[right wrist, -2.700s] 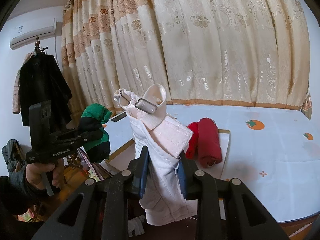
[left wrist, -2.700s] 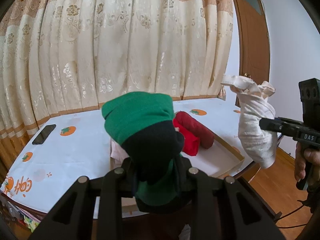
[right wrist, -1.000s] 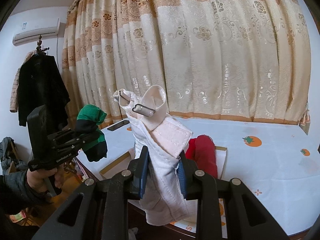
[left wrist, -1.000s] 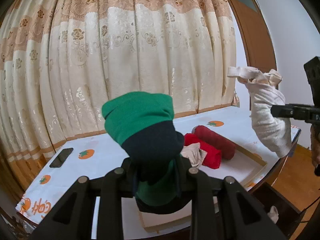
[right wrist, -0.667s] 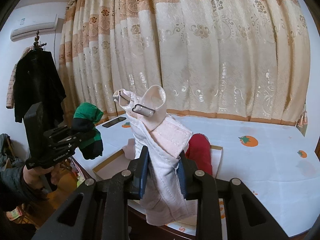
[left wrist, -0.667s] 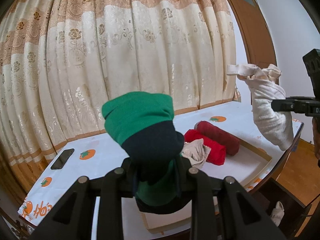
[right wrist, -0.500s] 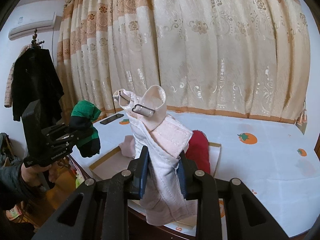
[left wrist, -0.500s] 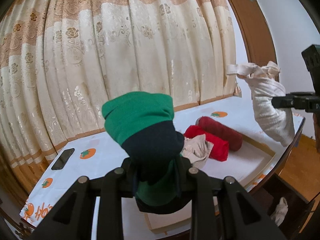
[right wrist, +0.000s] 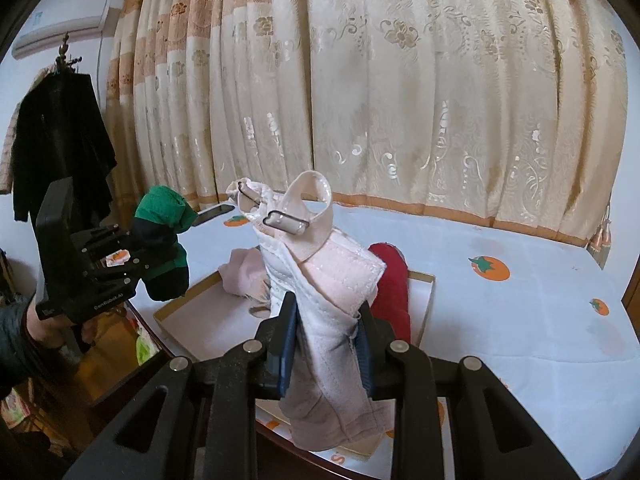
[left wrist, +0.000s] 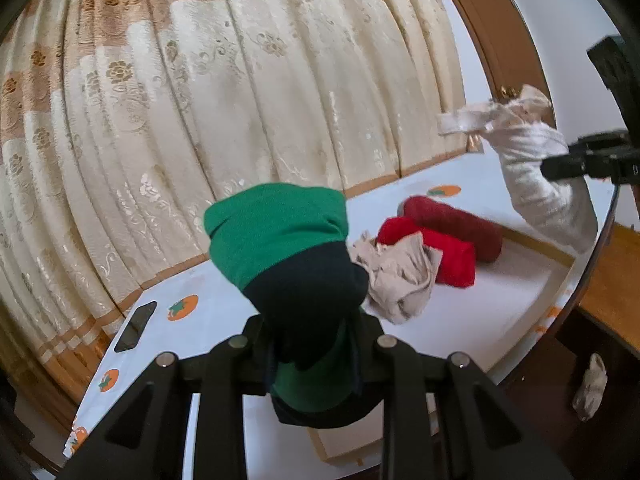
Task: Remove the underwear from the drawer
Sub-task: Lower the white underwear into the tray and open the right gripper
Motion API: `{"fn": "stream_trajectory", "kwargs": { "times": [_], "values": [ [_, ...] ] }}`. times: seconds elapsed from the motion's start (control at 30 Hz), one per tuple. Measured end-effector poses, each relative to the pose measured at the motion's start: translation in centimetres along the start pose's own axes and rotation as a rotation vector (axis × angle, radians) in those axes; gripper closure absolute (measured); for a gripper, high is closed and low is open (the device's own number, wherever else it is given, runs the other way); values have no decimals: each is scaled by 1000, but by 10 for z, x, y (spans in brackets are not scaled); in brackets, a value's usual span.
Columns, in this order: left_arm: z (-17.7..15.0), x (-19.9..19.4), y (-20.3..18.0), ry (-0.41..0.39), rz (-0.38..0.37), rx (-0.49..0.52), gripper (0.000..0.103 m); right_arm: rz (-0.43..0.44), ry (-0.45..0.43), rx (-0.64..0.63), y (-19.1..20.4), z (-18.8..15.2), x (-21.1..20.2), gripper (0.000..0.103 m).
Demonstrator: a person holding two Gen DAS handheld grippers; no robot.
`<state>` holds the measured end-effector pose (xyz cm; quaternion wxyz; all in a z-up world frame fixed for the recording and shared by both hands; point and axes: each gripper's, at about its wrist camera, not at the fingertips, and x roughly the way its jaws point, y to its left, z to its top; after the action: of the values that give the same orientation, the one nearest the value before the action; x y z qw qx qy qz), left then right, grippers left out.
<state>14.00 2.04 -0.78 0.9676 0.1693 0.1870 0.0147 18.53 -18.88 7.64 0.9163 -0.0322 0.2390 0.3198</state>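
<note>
Both grippers are held up in the air over the near edge of the table (right wrist: 540,300), each tilted a little downward toward the far curtain (right wrist: 400,80). The left gripper (left wrist: 314,344) has its jaws pressed onto a rolled green and dark navy garment (left wrist: 288,248), which stands up between the fingers with its green end uppermost. In the right wrist view the same gripper shows at the left, gripped from below by a hand (right wrist: 48,324) in a dark sleeve, its handle block upright.

The right gripper (right wrist: 326,340) is pinching a pale pink bra (right wrist: 320,280); the band bulges above the pads, a strap loop with a metal slider rises from the top, and the loose end hangs below the jaws. From the left wrist camera this gripper comes in from the right edge, roughly level, with the pale garment draped over and under it.

Below and beyond both tools a shallow drawer tray (left wrist: 532,280) lies on the white tablecloth printed with orange fruit. In it lie two red rolls (left wrist: 448,236) side by side and a crumpled beige piece (left wrist: 400,280) just left of them, touching the nearer roll. A dark phone (left wrist: 135,326) lies on the cloth far to the left, near the curtain.
</note>
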Motion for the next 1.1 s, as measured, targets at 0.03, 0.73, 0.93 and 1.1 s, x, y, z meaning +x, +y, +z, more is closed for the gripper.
{"fn": "stream_trajectory", "kwargs": {
  "times": [0.03, 0.73, 0.93, 1.1],
  "values": [
    [-1, 1, -1, 4, -1, 2, 78, -2, 4, -3, 0, 0, 1, 74],
    [-14, 17, -18, 84, -53, 66, 78, -61, 81, -89, 3, -9, 21, 74],
    [-18, 20, -20, 97, -59, 75, 78, -81, 94, -97, 3, -11, 23, 74],
    [-18, 20, -19, 98, -63, 68, 78, -88, 101, -94, 1, -12, 25, 74]
  ]
}}
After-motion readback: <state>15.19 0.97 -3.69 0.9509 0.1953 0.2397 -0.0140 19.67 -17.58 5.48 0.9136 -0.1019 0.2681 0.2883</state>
